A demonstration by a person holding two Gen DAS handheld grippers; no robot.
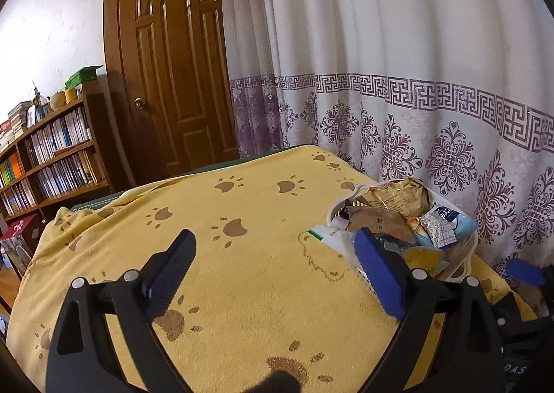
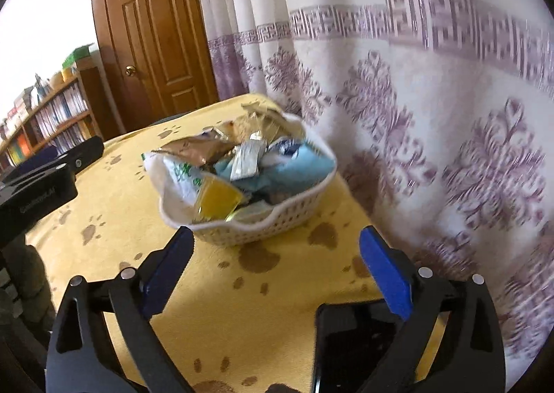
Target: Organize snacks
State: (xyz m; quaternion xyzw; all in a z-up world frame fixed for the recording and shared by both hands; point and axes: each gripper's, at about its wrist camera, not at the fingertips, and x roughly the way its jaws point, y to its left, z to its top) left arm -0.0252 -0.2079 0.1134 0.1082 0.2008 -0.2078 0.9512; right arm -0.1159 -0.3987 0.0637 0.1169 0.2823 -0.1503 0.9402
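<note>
Basket [image 2: 277, 219] of light, crinkly snack packets [image 2: 242, 164] on far-right table [image 2: 242, 306]; grip rim. Left claw [image 1: 277, 268], right claw [image 2: 277, 264] apart, empty.

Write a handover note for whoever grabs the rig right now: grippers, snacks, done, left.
Left gripper: open, holding nothing, beside the basket.
Right gripper: open, holding nothing, just short of the basket.
Snacks: all piled in the white basket on the yellow paw-print blanket, near the curtain.
Done: no loose snacks visible on the blanket.
Left: judging by this, only tidying the heap, if wanted.
</note>
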